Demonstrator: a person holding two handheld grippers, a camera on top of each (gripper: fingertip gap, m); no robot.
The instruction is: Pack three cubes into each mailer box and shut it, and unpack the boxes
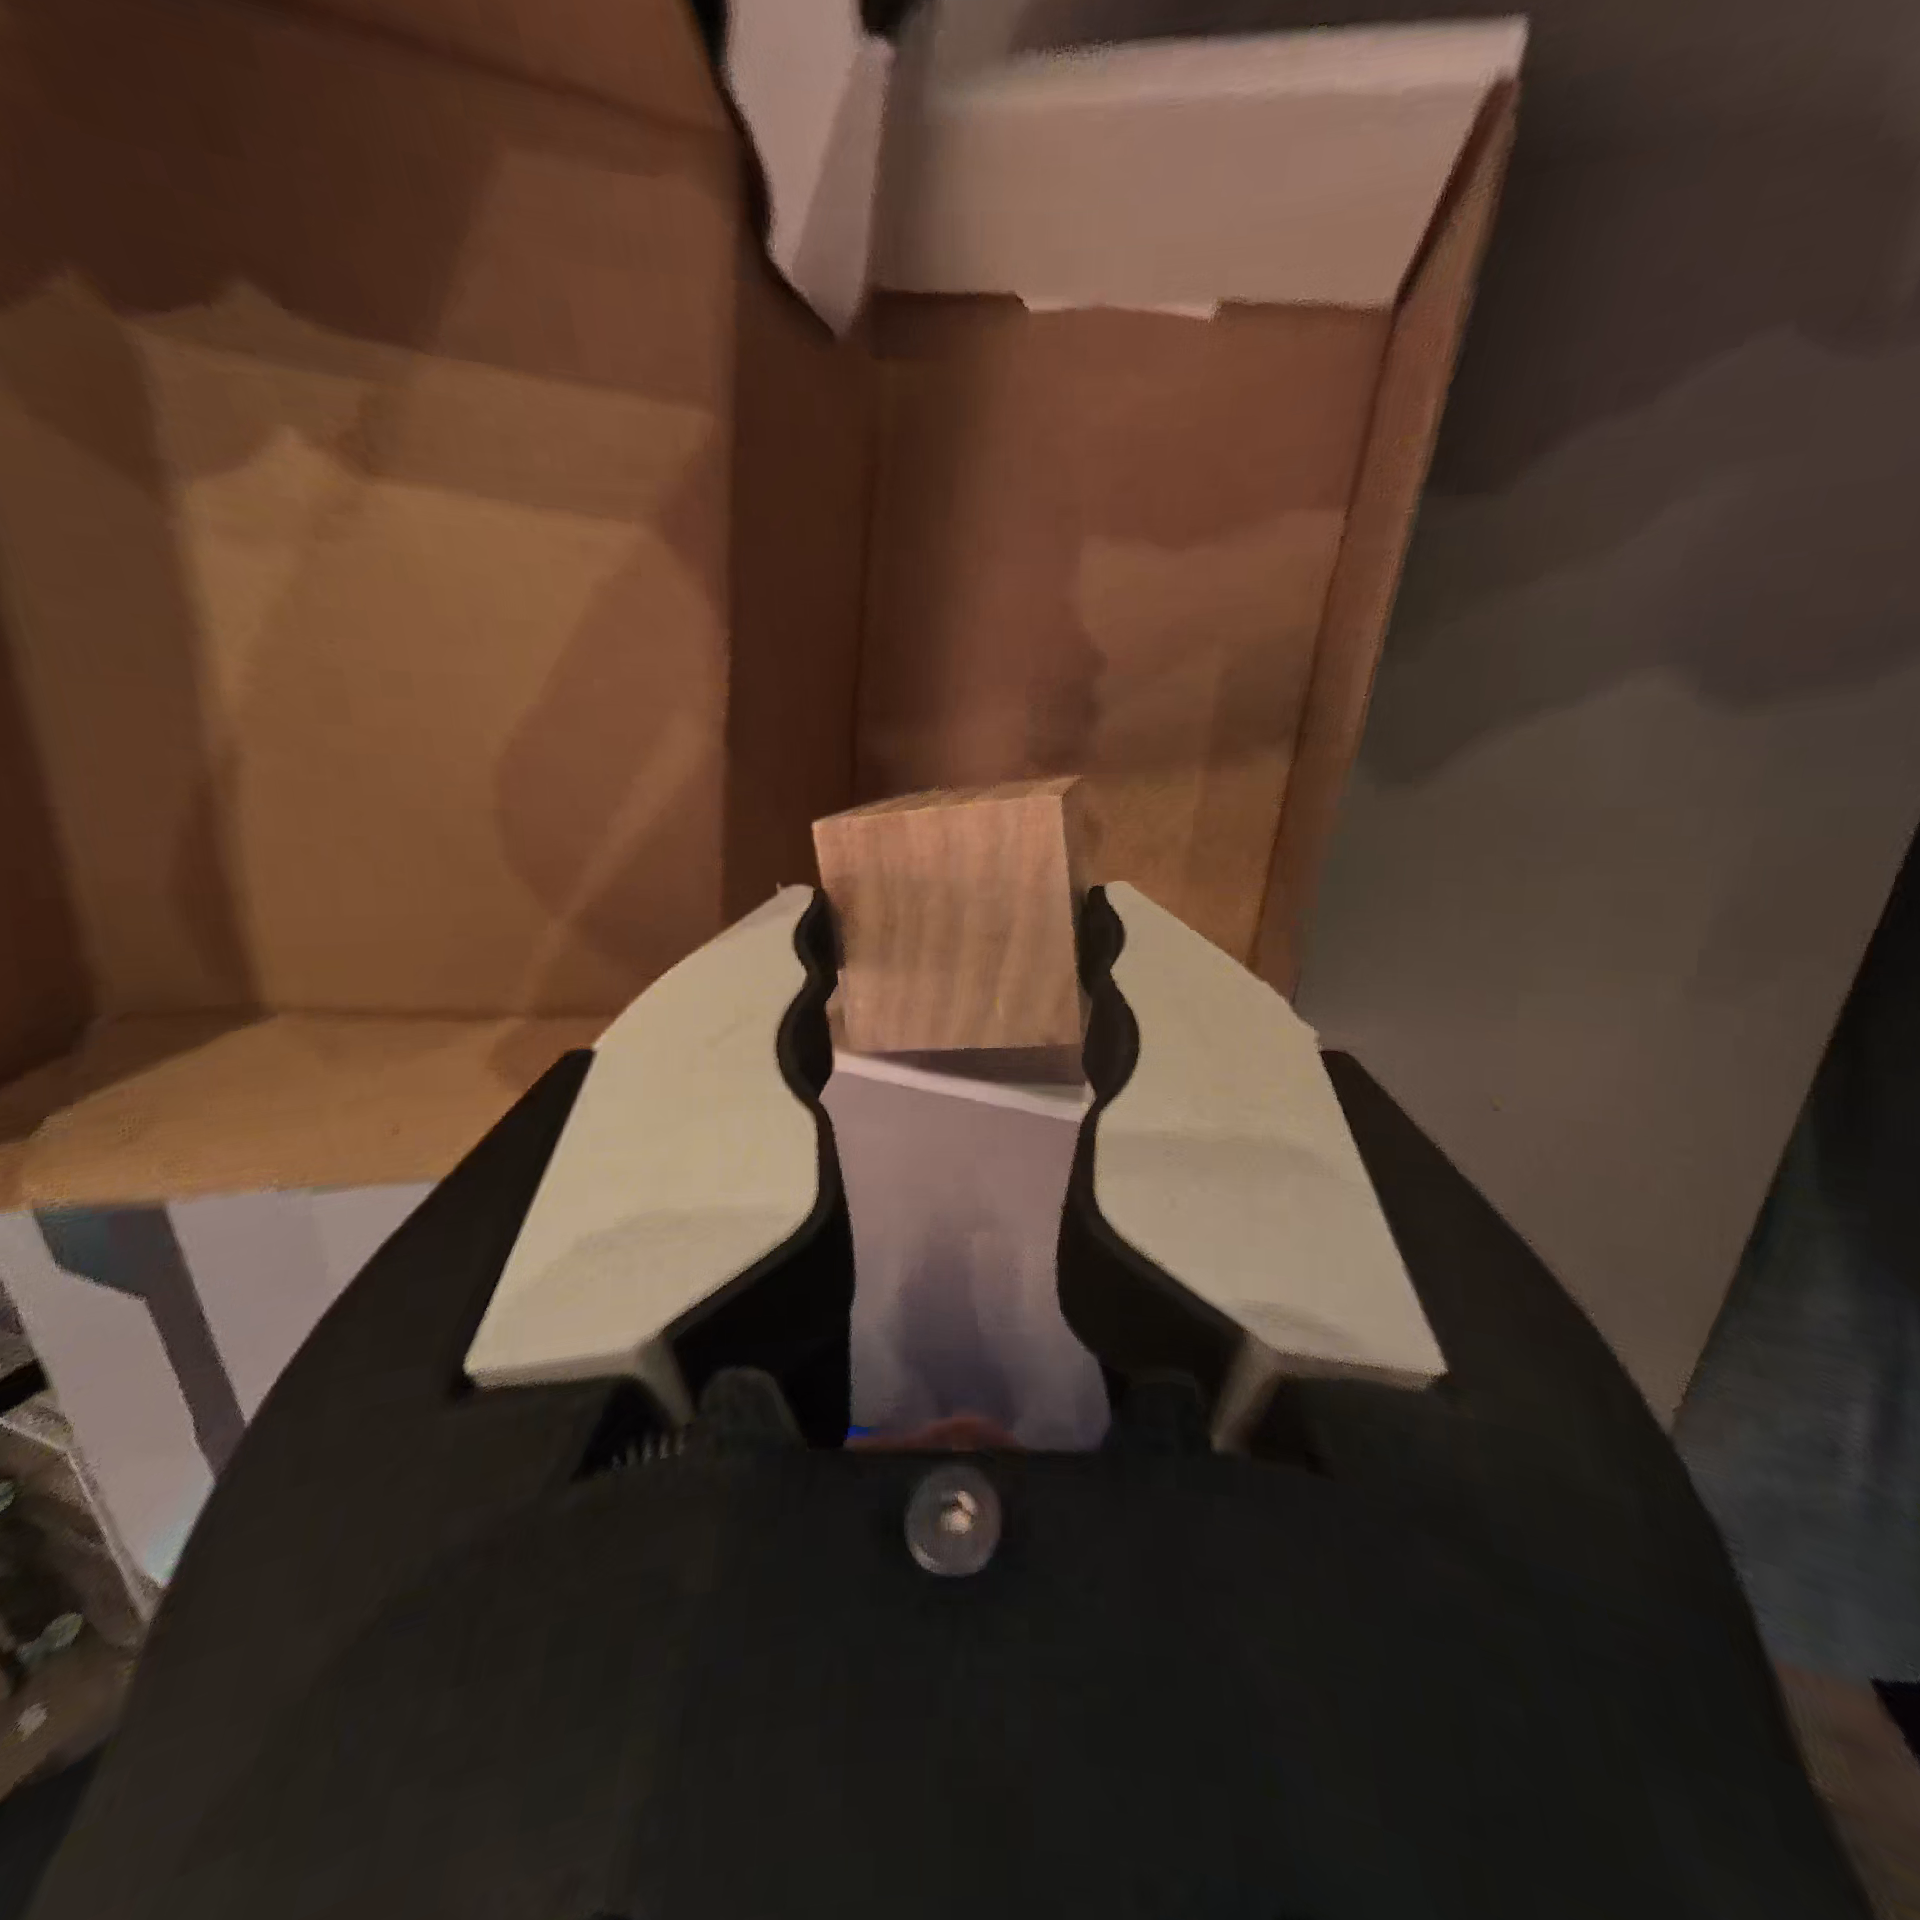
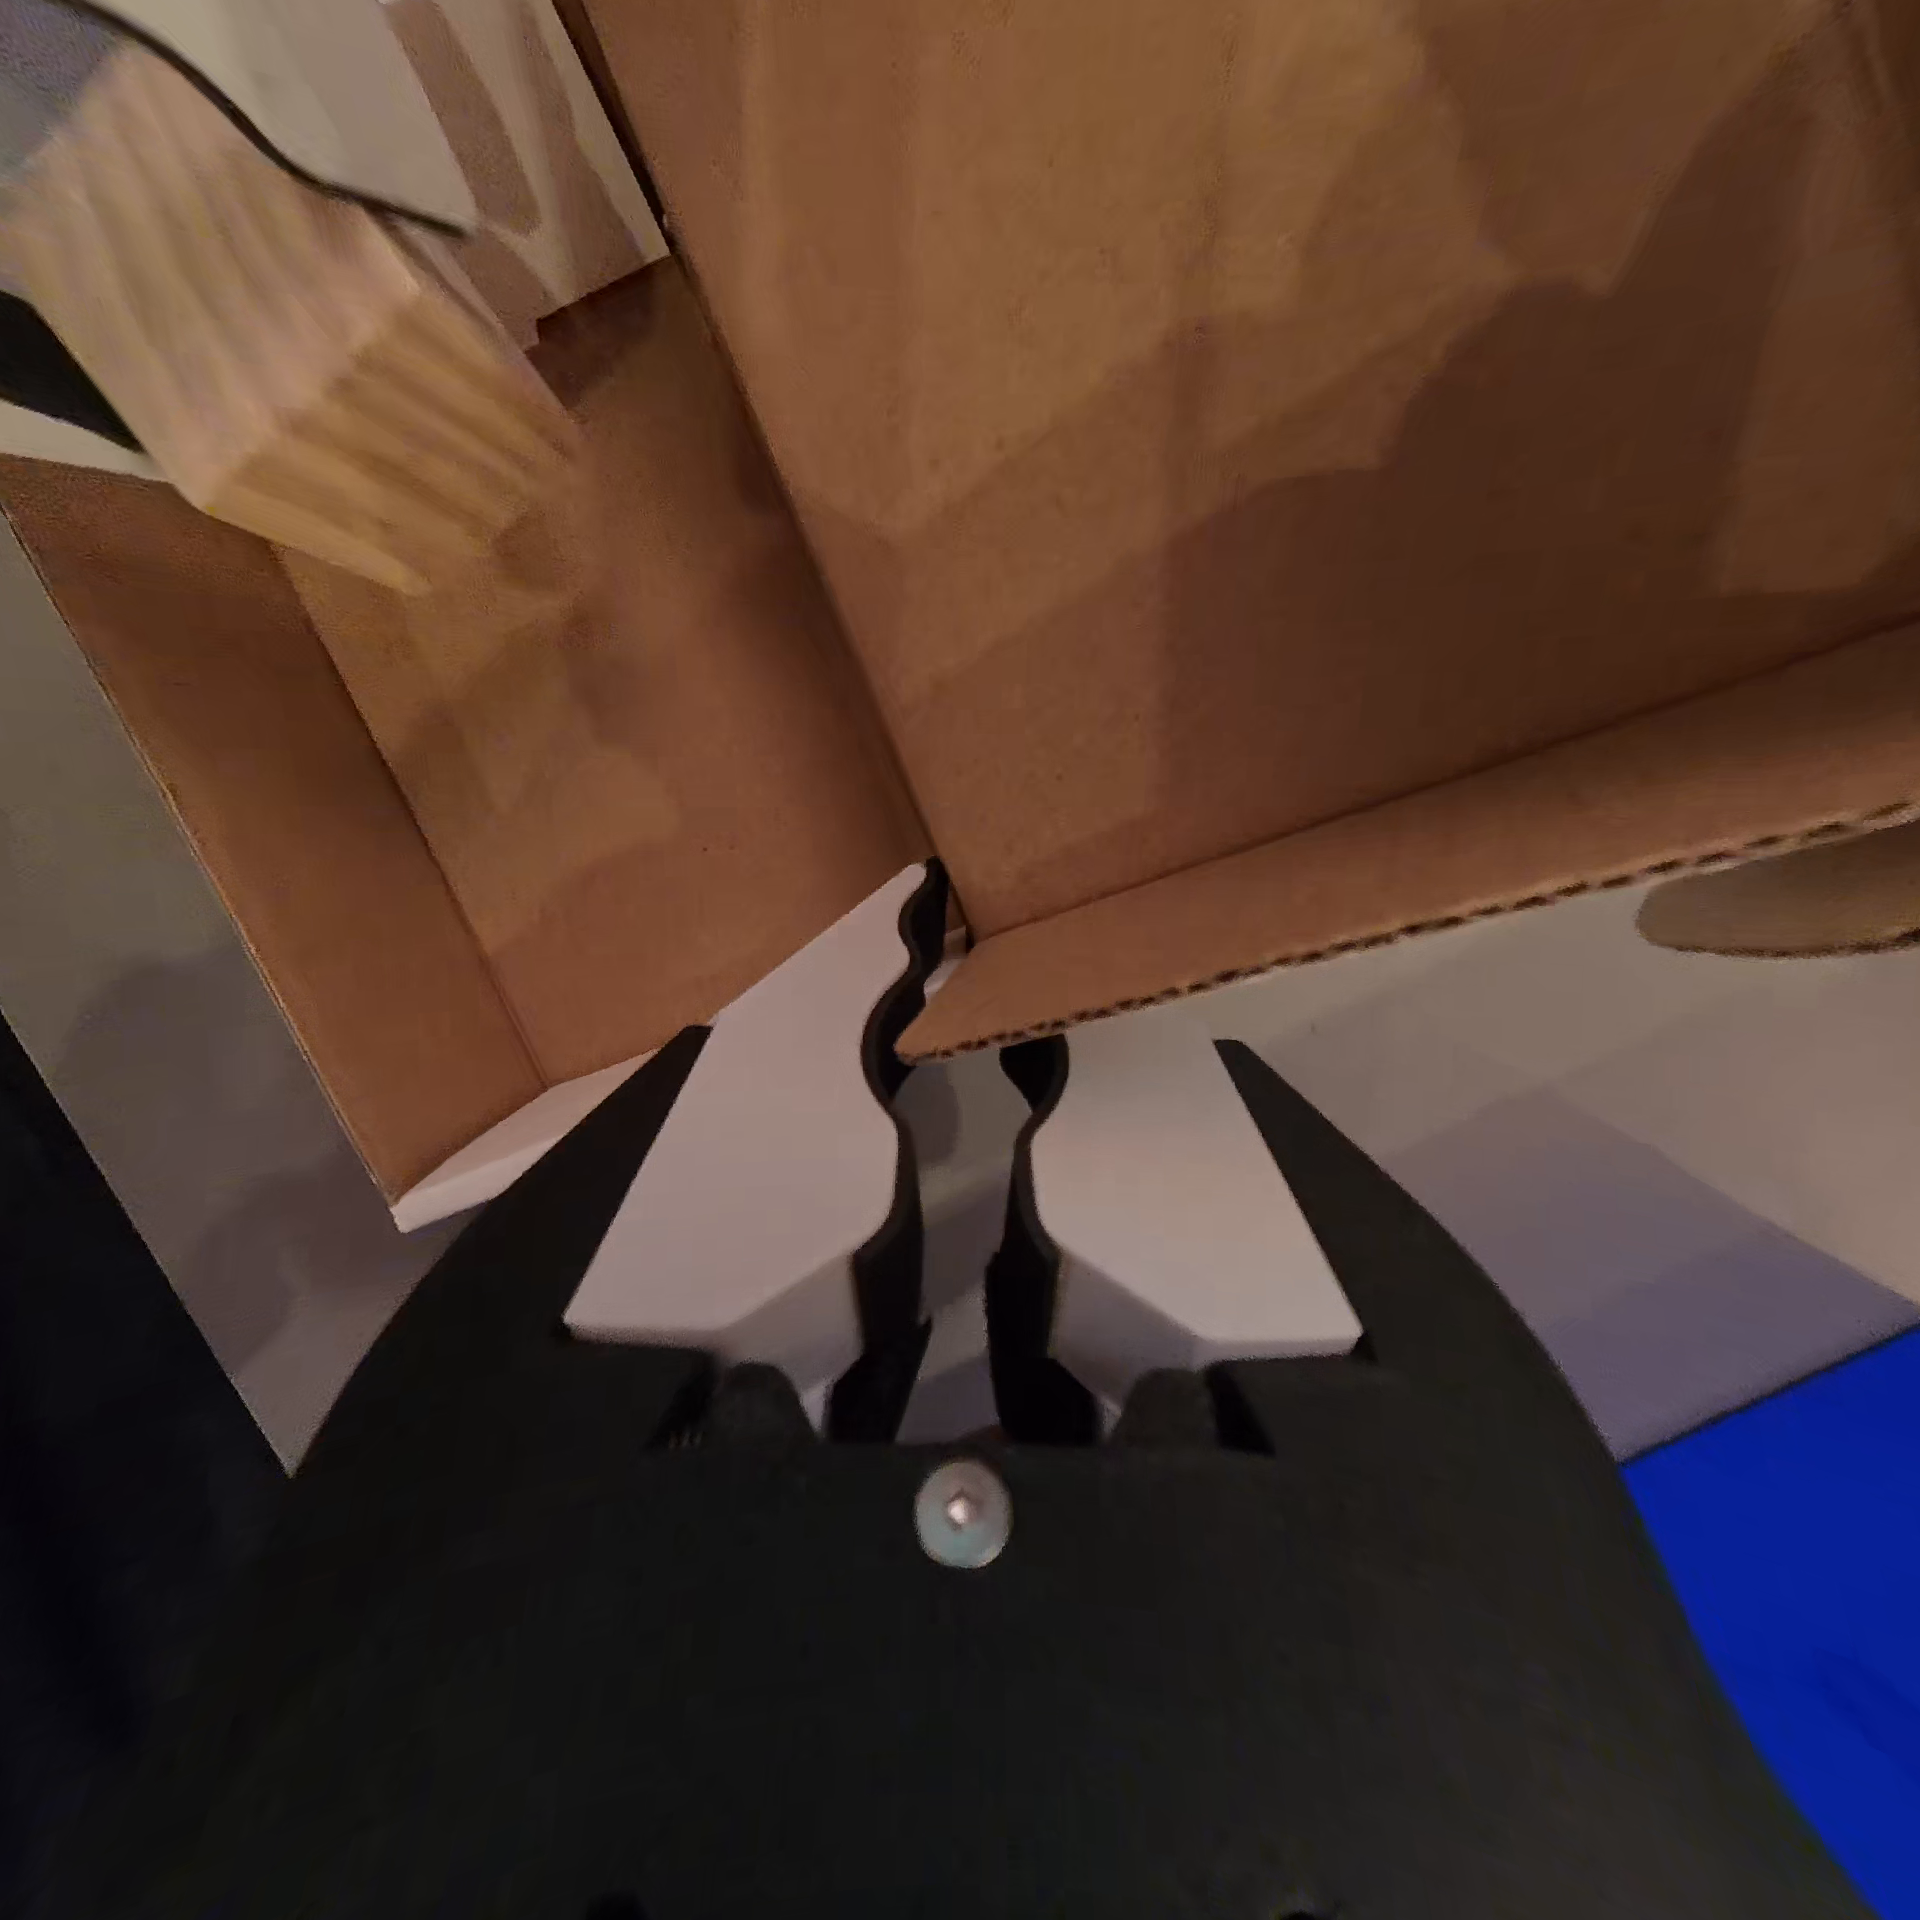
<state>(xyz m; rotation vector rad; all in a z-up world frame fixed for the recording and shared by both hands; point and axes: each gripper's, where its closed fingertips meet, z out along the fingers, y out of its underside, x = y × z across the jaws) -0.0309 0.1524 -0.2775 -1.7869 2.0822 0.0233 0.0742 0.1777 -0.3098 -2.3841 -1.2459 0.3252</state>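
My left gripper (image 1: 956,930) is shut on a wooden cube (image 1: 951,914) and holds it over the open part of a brown mailer box (image 1: 1122,540) with white outer faces. The box's wide lid panel (image 1: 395,644) lies open to the left. In the right wrist view my right gripper (image 2: 961,940) is shut on the corner of the lid's side flap (image 2: 1351,904); its right fingertip is hidden under the cardboard. The cube (image 2: 312,416) shows blurred at the upper left, above the box's inside (image 2: 582,727).
The box stands on a white surface (image 2: 1455,1091) with a blue patch (image 2: 1787,1579) at the lower right. A grey wall (image 1: 1662,520) and dark cloth (image 1: 1829,1351) lie right of the box. Small clutter (image 1: 42,1507) sits at the lower left.
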